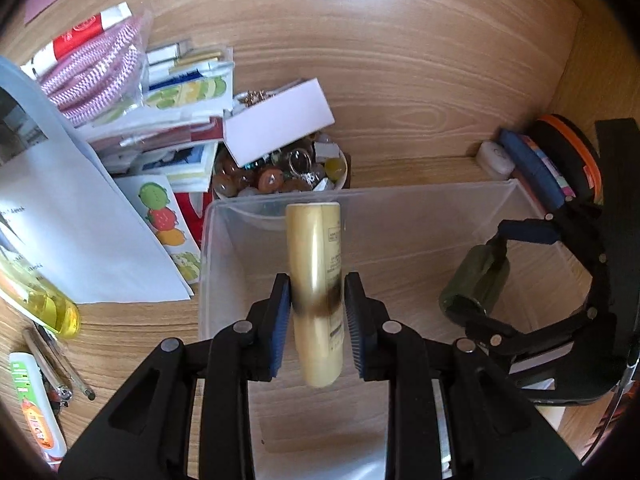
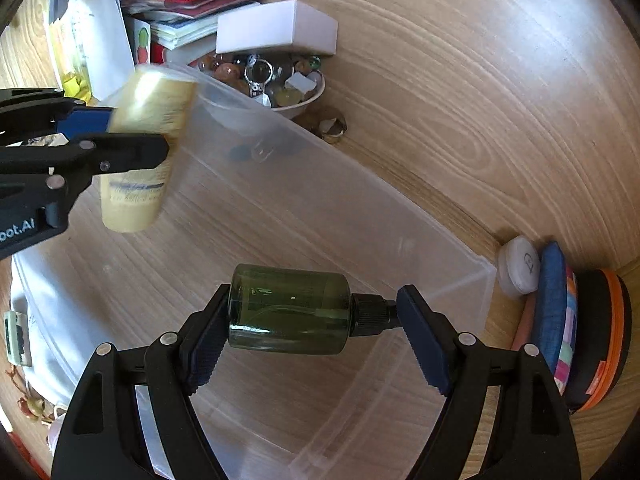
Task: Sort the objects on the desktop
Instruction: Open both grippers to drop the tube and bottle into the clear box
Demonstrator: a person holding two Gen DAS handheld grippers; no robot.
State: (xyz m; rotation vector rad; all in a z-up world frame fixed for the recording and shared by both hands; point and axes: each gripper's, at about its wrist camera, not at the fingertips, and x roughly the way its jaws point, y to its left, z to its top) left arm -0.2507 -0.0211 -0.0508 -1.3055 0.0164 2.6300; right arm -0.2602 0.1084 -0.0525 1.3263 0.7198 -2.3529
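Left wrist: left claw (image 1: pixel 317 316) clamps the cream bottle (image 1: pixel 316 280), long axis running straight ahead along the fingers, clear bin (image 1: pixel 224 240) directly below. Right claw (image 1: pixel 516 280) sits off to the right.

Right wrist: right claw (image 2: pixel 308 320) grips the green bottle (image 2: pixel 288 312) end to end, axis crosswise between the pads, bin floor beneath.

Clear bin (image 1: pixel 420 200) interior open; bead bowl (image 1: pixel 280 176), paper stack (image 1: pixel 160 92) crowd far-left rim.
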